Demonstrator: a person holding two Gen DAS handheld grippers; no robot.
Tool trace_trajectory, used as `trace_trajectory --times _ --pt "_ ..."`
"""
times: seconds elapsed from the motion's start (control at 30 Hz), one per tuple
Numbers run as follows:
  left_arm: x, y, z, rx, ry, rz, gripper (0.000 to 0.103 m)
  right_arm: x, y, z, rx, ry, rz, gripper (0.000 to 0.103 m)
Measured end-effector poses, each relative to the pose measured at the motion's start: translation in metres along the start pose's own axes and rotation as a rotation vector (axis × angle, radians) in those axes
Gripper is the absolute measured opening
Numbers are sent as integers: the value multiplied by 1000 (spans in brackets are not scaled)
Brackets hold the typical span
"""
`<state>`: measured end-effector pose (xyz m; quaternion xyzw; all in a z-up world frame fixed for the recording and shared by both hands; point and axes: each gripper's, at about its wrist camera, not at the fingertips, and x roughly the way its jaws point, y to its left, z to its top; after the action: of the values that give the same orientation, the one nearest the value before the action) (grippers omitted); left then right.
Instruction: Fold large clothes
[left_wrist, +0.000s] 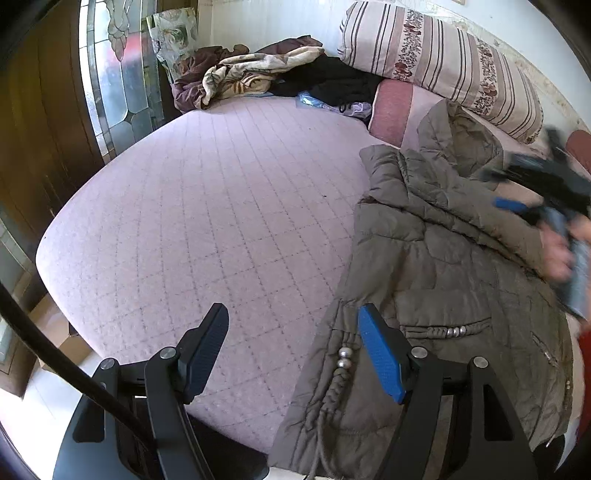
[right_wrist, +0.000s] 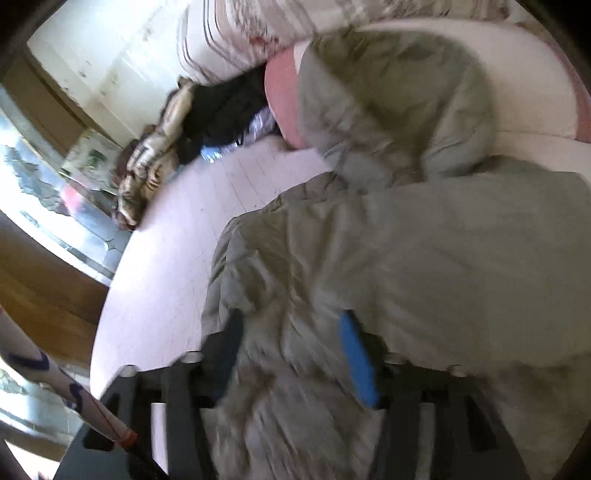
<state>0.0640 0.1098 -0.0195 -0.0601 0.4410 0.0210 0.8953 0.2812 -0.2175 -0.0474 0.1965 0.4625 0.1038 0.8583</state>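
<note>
Your left gripper (left_wrist: 291, 350) hangs spread and empty; the puffy jacket (left_wrist: 443, 258) handles soft, slippery: pinch its hem at five o'clock.

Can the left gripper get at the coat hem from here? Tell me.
Probably yes. The left gripper is open, its blue finger already over the coat near the hem, and nothing lies between them.
</note>
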Motion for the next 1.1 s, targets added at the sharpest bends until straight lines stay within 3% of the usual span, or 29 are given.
trace_trajectory --times 0.07,0.17,0.27,0.4,0.5,0.57,0.63,0.67,0.7,0.73,0.77,0.83,0.93,0.97,1.0,1.1 --pt "4 3 0 16 28 -25 77 -37 -25 -16 15 7 12 72" --pt "19 6 0 48 83 -62 77 -103 -80 -54 43 -2 -43 80" --pt "36 9 -1 53 141 -119 77 -162 -143 -95 91 -19 -180 85" --pt "62 10 -9 15 244 -280 77 -214 -225 -160 258 -45 -319 86" --pt "79 -2 -21 13 323 -407 77 -216 -259 -202 368 -14 -285 85" --pt "80 -12 -29 41 310 -387 77 -208 -265 -224 389 11 -223 77" --pt "75 -25 -33 93 296 -326 75 -196 -263 -236 390 43 -164 45" --pt "73 -30 -34 108 301 -304 61 -191 -260 -239 383 44 -170 42" --pt "72 -32 -36 108 308 -301 48 -190 -258 -242 371 35 -184 32" --pt "68 -33 -38 105 313 -298 42 -192 -257 -244 374 24 -179 28" --pt "62 -32 -40 106 313 -289 36 -195 -257 -246 387 16 -172 26" --pt "51 -27 -46 111 304 -275 32 -204 -260 -257 416 6 -155 24" --pt "39 -14 -60 91 310 -268 33 -207 -256 -277 422 19 -162 24" --pt "37 -10 -62 82 306 -256 39 -207 -257 -283 423 24 -163 24" --pt "36 -7 -60 77 299 -243 44 -208 -258 -289 424 17 -165 28" --pt "13 0 -55 99 254 -205 45 -226 -262 -292 429 -44 -207 46"
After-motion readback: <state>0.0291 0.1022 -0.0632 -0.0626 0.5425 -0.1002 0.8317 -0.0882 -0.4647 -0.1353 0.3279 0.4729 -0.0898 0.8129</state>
